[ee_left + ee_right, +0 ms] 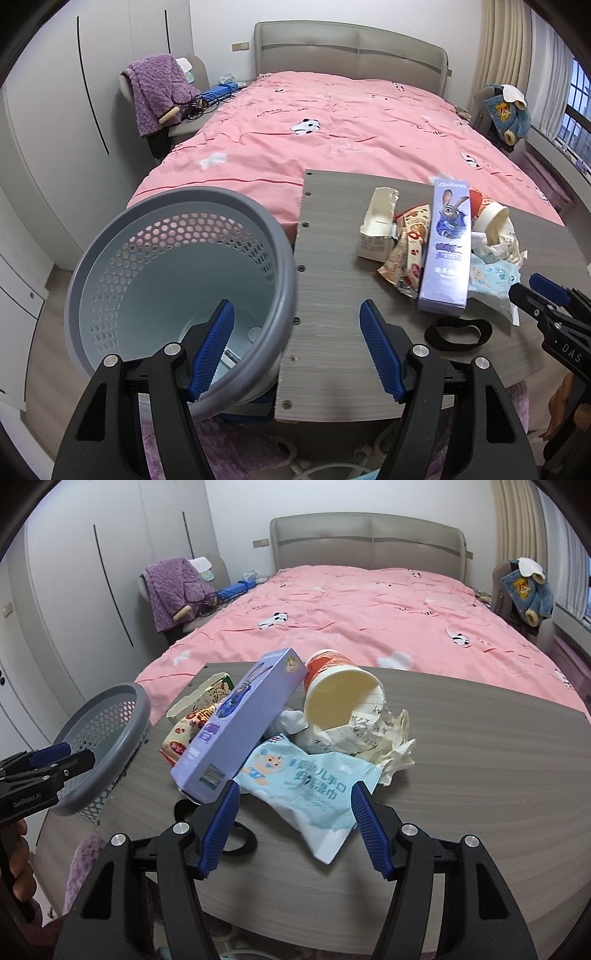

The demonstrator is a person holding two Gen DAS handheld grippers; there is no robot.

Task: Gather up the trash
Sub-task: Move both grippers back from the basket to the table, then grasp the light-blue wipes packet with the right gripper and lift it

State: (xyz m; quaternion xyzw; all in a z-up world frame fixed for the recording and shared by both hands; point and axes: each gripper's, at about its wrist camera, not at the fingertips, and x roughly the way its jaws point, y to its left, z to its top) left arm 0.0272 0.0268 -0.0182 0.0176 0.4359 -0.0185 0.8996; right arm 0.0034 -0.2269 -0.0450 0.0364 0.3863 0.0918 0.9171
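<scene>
A pile of trash lies on the grey wooden table (pixel 461 760): a purple toothpaste box (pixel 240 731), a light-blue wet-wipe packet (pixel 314 790), a tipped paper cup (pixel 340 698), crumpled paper (pixel 380 738), a snack wrapper (pixel 184 734) and a torn carton (pixel 207 694). My right gripper (pixel 295 819) is open, its fingers on either side of the wet-wipe packet's near end. My left gripper (pixel 297 347) is open and empty over the rim of the grey perforated waste basket (pixel 177 280), which stands beside the table's left edge. The pile also shows in the left wrist view, with the purple box (pixel 447 251).
A black elastic band (pixel 458 332) lies on the table near the pile. Behind the table is a bed with a pink duvet (pixel 332 122). A chair with a purple blanket (pixel 159 92) stands at the bed's left, white wardrobes (pixel 74 110) beyond.
</scene>
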